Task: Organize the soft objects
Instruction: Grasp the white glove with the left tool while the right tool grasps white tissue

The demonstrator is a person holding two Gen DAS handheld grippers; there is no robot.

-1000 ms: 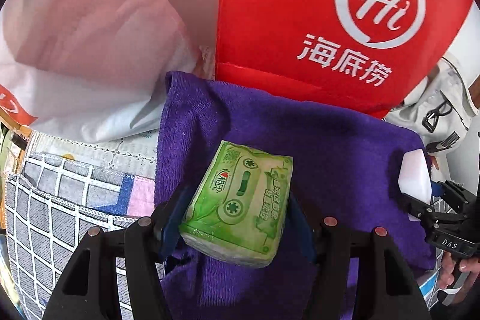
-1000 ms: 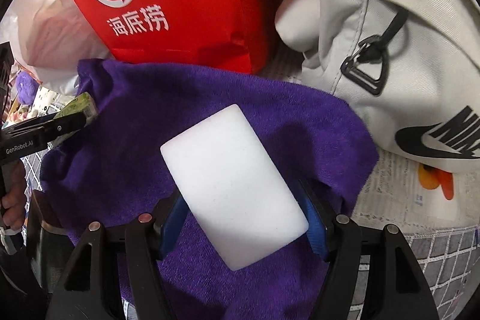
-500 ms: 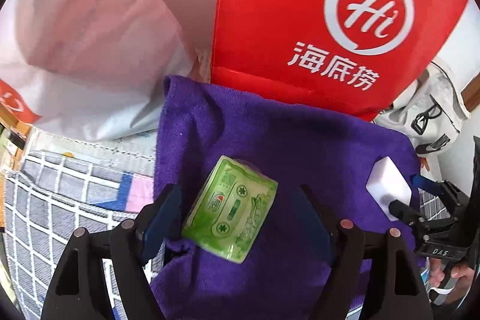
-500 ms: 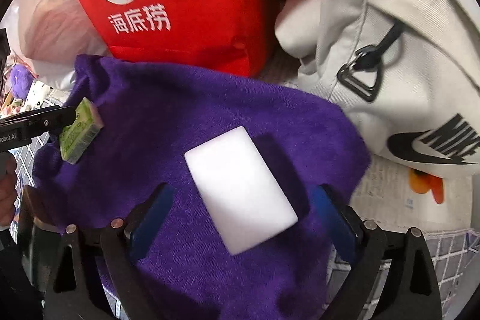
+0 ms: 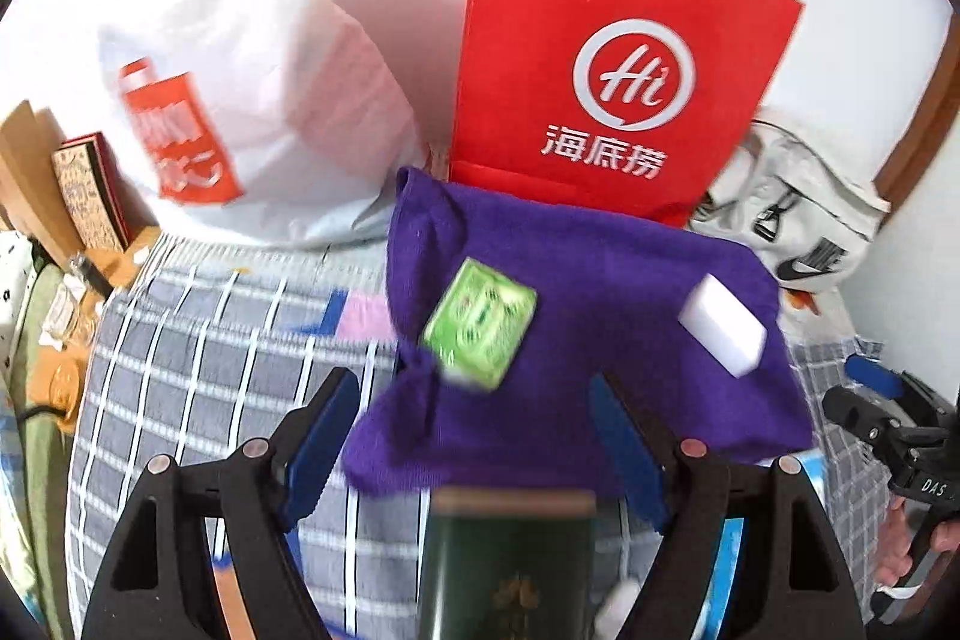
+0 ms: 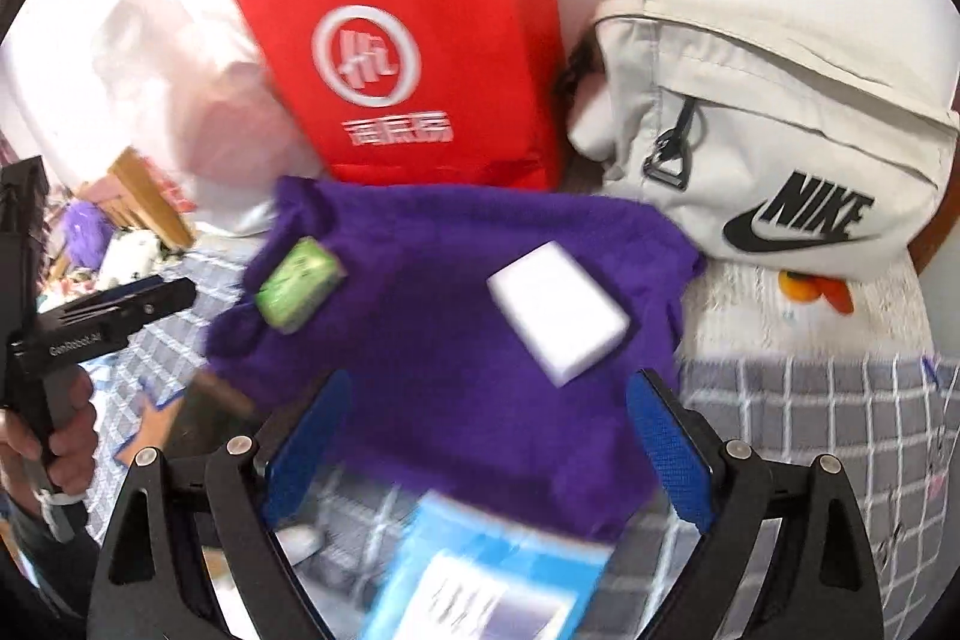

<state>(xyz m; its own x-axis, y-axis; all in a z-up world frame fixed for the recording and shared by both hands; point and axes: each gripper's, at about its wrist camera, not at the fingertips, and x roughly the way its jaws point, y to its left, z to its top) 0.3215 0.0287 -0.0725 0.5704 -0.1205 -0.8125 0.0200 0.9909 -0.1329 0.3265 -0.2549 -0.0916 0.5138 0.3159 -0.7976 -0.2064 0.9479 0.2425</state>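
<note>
Left claw (image 5: 474, 436): blue-padded fingers spread wide, nothing between them, low in the frame of its own view. Just above the gap lies the purple towel (image 5: 600, 340), rumpled, with a bunched corner at its lower left. On the towel, left of centre, sits the green tissue pack (image 5: 480, 325), tilted, touching neither finger. Toward the towel's right edge rests the white sponge block (image 5: 723, 325), well apart from the pack. Bottom centre of this view, a dark green tin (image 5: 510, 568), blurred.

Right claw (image 6: 486, 454): likewise released, fingers wide apart and empty, at the bottom of its view. The same towel (image 6: 456, 340) fills the middle; pack (image 6: 300, 289) at centre left, sponge block (image 6: 558, 310) at centre right. A blue-and-white box (image 6: 480, 586), blurred, sits between the fingers at lower centre.

Beneath it all, a grey checked cloth (image 5: 210, 340). Behind the towel, upper centre, a red paper bag (image 5: 600, 58) stands upright; a white plastic bag (image 5: 198, 70) to upper left; a pale Nike bag (image 6: 780, 148) at right.
</note>
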